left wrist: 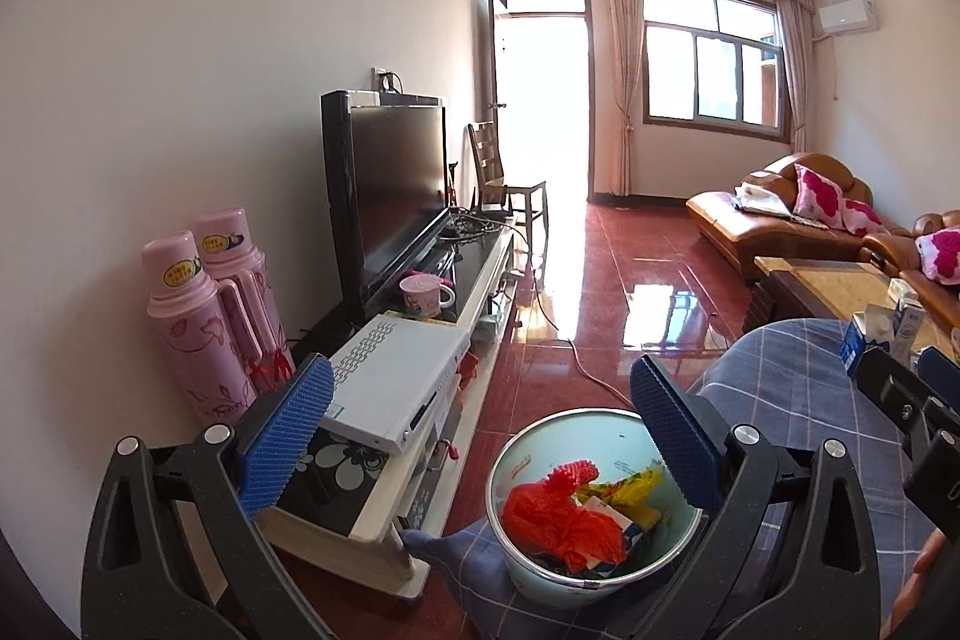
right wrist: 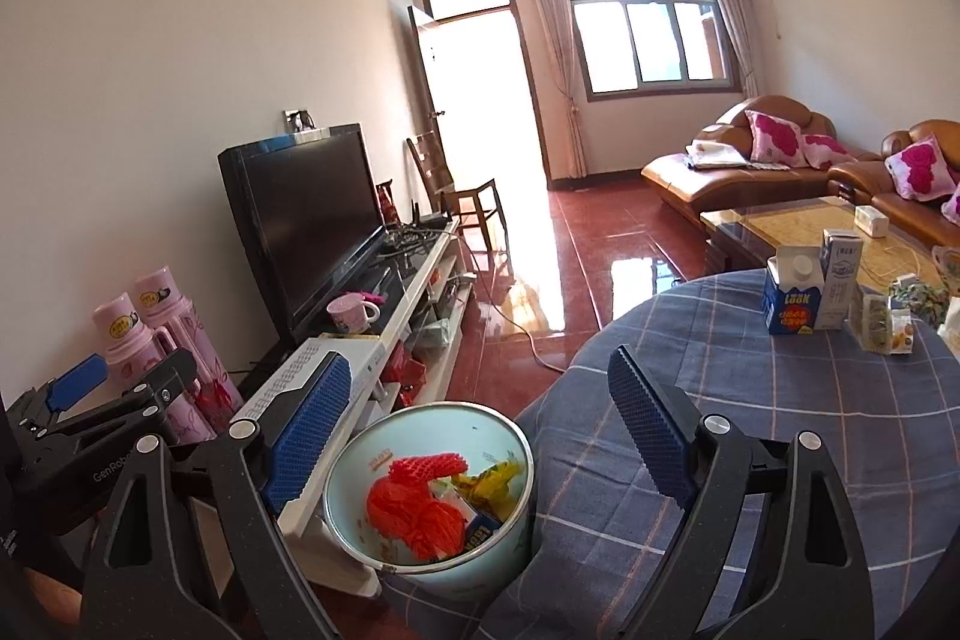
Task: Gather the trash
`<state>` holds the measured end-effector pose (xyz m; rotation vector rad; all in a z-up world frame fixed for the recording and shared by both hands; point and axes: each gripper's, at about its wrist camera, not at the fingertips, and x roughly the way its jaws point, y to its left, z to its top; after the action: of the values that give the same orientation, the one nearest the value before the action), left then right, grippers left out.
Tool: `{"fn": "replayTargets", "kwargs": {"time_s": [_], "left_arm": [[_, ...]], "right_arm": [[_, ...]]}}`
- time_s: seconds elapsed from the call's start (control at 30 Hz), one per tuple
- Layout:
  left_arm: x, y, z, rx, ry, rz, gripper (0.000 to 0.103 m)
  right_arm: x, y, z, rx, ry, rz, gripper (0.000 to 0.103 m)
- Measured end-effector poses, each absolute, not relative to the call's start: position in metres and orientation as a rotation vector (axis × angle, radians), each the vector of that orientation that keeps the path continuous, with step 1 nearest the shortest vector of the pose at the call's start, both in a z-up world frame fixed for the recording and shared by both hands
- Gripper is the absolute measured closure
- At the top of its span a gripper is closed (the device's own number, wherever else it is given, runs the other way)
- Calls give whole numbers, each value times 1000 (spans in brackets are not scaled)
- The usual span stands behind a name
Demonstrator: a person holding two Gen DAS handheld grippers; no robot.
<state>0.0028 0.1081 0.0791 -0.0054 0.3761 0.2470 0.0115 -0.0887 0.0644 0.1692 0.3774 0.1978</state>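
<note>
Two tongs: both stand wide apart and hold nothing; left tongs (left wrist: 480,436) and right tongs (right wrist: 480,436) each hang above the bin with bare blue pads.
Bin: a pale round bin (right wrist: 360,466) sits on the red tiled floor (right wrist: 570,250), between the TV stand (right wrist: 432,268) and the draped table (right wrist: 750,400), touching or nearly touching the cloth's hanging edge.
Trash already in: a red foam net (right wrist: 420,502), yellow wrapper (right wrist: 498,478) and a small printed box lie inside the bin.
Trash left: a blue carton (right wrist: 789,292), a white carton (right wrist: 840,280) and a clear snack box (right wrist: 882,325) stand together on the far side of the table, well apart from the bin.
Step in hand, as I judge it: the drop looks done, and the next reach goes to the cartons.
Doing it well: take the near blue carton first with the right tongs, closing across its flat sides, low on the body, so it does not tip into its neighbours.
Carry: lift clear of the cloth before swinging over, and release only when directly above the bin's mouth.
Risk: the cartons stand close, so a wide approach may knock the white one over.
</note>
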Motion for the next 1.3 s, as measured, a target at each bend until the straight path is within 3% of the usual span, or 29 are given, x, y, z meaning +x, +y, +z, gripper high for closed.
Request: {"fn": "replayTargets", "kwargs": {"time_s": [1.3], "left_arm": [[-9, 100, 86, -14, 363, 216, 6]], "right_arm": [[-7, -91, 76, 188, 318, 205, 14]]}}
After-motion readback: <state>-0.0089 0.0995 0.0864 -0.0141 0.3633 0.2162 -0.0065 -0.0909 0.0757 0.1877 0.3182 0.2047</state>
